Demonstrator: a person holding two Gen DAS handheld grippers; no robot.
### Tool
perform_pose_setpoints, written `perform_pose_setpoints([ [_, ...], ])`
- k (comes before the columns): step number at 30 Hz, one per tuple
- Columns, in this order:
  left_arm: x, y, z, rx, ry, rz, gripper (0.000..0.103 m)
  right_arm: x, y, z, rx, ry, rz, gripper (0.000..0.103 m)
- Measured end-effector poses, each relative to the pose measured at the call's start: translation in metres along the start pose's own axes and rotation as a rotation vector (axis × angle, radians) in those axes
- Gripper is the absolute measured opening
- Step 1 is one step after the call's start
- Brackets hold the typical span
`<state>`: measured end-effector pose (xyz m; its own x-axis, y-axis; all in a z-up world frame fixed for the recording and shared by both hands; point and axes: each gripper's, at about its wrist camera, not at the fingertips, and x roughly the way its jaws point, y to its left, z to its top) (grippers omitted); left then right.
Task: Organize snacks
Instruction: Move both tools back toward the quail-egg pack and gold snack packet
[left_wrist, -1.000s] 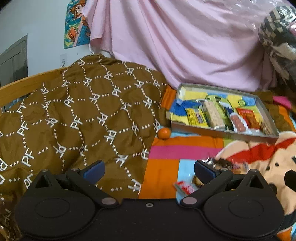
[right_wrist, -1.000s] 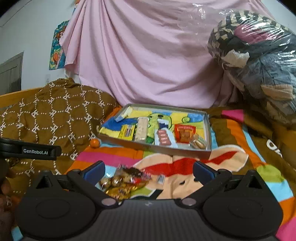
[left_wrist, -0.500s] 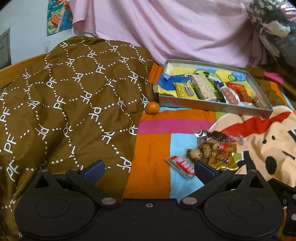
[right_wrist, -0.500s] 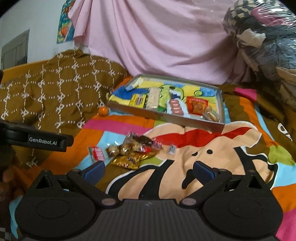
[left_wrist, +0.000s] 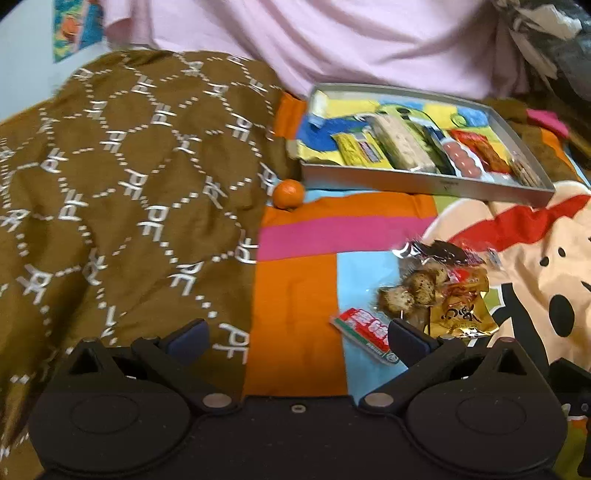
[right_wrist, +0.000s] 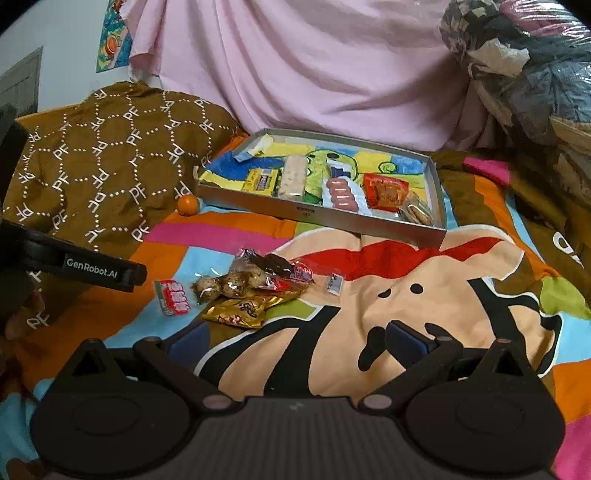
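Observation:
A grey tray (right_wrist: 317, 216) (left_wrist: 424, 182) at the back of the bed holds several wrapped snacks in a row. Loose snacks lie on the colourful blanket in front of it: a red-and-white packet (right_wrist: 173, 297) (left_wrist: 365, 328), a clear bag of brown balls (right_wrist: 225, 284) (left_wrist: 410, 290), a gold packet (right_wrist: 238, 312) (left_wrist: 461, 312), a dark wrapper (right_wrist: 280, 267) and a small grey sachet (right_wrist: 334, 284). My left gripper (left_wrist: 297, 338) is open and empty, its right finger beside the red-and-white packet. My right gripper (right_wrist: 295, 341) is open and empty, just below the pile.
A small orange fruit (right_wrist: 188, 205) (left_wrist: 289, 192) lies beside the tray's left corner. A brown patterned quilt (left_wrist: 129, 192) is heaped on the left. A pink sheet (right_wrist: 314, 74) hangs behind. Plastic-wrapped bedding (right_wrist: 524, 70) is stacked at the right.
Both grippers have tilted down and moved closer to the loose snack pile, which now sits larger and nearer the fingers. Both stay open and empty.

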<state>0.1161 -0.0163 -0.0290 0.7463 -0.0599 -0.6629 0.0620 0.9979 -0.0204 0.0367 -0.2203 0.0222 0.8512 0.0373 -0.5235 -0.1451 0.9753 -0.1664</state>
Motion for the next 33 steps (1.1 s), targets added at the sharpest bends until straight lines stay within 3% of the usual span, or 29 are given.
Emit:
perform_pose_setpoints([
  [7, 0.022, 0.000, 0.007, 0.100, -0.027, -0.060, 0.102, 0.019, 0.006, 0.001, -0.033, -0.002, -0.021, 0.103],
  [13, 0.039, 0.011, 0.017, 0.103, -0.024, -0.103, 0.102, 0.049, 0.017, 0.011, -0.110, 0.012, 0.000, 0.103],
  [18, 0.047, 0.022, 0.023, 0.064, -0.018, -0.120, 0.102, 0.079, 0.024, 0.019, -0.079, 0.051, 0.053, 0.103],
  [25, 0.053, 0.018, 0.024, 0.073, -0.017, -0.168, 0.102, 0.105, 0.031, 0.013, -0.079, 0.127, 0.036, 0.103],
  [27, 0.053, 0.014, 0.023, 0.086, -0.021, -0.185, 0.102, 0.103, 0.027, 0.013, -0.062, 0.128, 0.015, 0.103],
  [33, 0.049, 0.007, 0.021, 0.128, -0.035, -0.229, 0.102, 0.085, 0.009, 0.012, -0.056, 0.132, -0.156, 0.103],
])
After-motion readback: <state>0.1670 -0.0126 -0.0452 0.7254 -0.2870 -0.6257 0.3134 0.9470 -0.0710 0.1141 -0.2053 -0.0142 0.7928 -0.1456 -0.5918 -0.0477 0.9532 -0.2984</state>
